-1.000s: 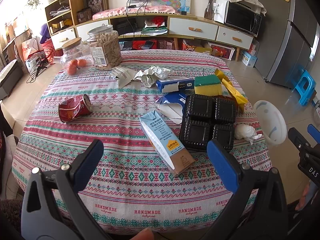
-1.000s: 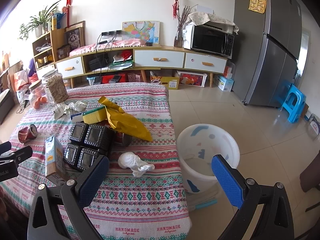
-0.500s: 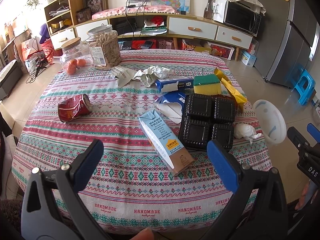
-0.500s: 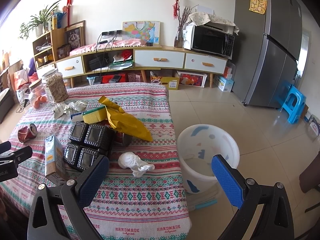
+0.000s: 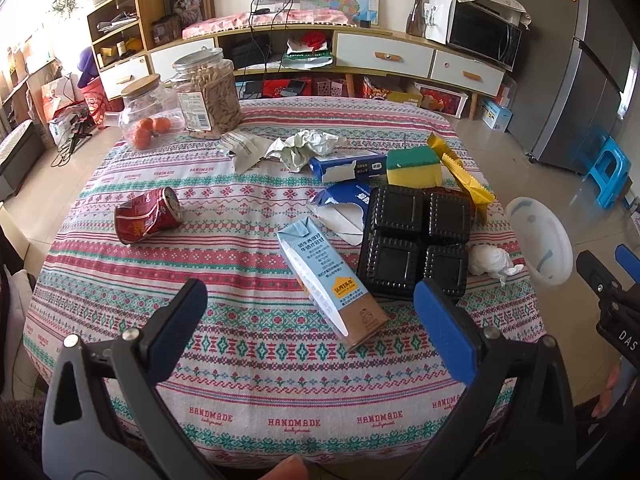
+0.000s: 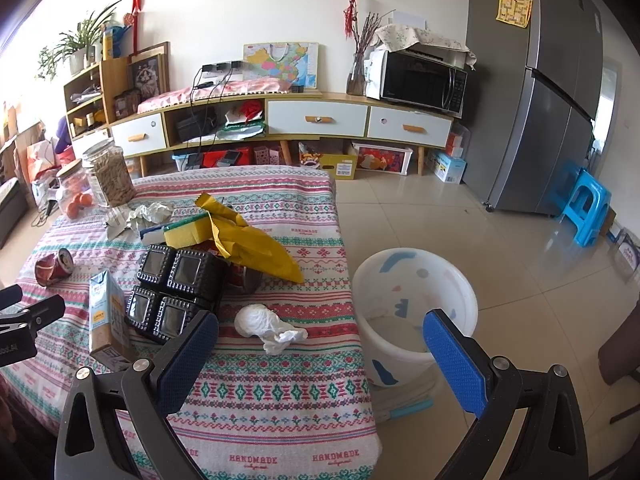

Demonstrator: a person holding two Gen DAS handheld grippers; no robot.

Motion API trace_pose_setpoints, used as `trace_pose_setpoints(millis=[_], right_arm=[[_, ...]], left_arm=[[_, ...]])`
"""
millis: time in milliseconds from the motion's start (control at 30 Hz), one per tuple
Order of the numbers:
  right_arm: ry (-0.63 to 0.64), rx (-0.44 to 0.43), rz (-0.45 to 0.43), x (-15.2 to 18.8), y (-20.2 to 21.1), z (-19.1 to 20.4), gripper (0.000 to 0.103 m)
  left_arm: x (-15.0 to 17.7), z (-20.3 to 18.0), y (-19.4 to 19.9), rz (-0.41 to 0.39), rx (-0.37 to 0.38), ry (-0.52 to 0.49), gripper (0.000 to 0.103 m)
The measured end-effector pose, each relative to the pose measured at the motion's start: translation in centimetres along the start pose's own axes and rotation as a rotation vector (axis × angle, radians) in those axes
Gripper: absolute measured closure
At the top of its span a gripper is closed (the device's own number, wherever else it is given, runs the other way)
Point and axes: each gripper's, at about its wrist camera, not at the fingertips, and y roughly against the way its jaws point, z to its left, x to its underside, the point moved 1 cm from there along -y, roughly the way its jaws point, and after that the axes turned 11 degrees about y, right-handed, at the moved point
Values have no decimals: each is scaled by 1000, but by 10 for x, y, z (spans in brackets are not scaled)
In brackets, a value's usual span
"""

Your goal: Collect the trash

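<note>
Trash is lying untouched across the table [image 5: 100,280], milk carton [image 5: 332,280] nearest the left gripper [image 5: 310,312], white bucket [image 6: 416,300] waiting on the floor; nothing is shifting since a second ago, both grippers hovering wide open and empty, collecting not yet starting.

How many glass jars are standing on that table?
2, both at the far left corner of the table: a tall jar of pale sticks, and beside it a rounder wooden-lidded jar holding oranges. Clutter could hide others.
</note>
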Motion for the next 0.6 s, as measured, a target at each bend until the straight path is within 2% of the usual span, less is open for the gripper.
trace_pose_setpoints(millis=[300, 467, 600], right_arm=[[0, -1, 11, -1, -3, -6, 0], [54, -9, -2, -14, 2, -6, 0], [92, -39, 12, -28, 1, -7, 0]], left_arm=[[-3, 2, -6, 25, -1, -6, 0], [-10, -5, -17, 150, 132, -56, 0], [-23, -9, -29, 202, 161, -87, 1]])
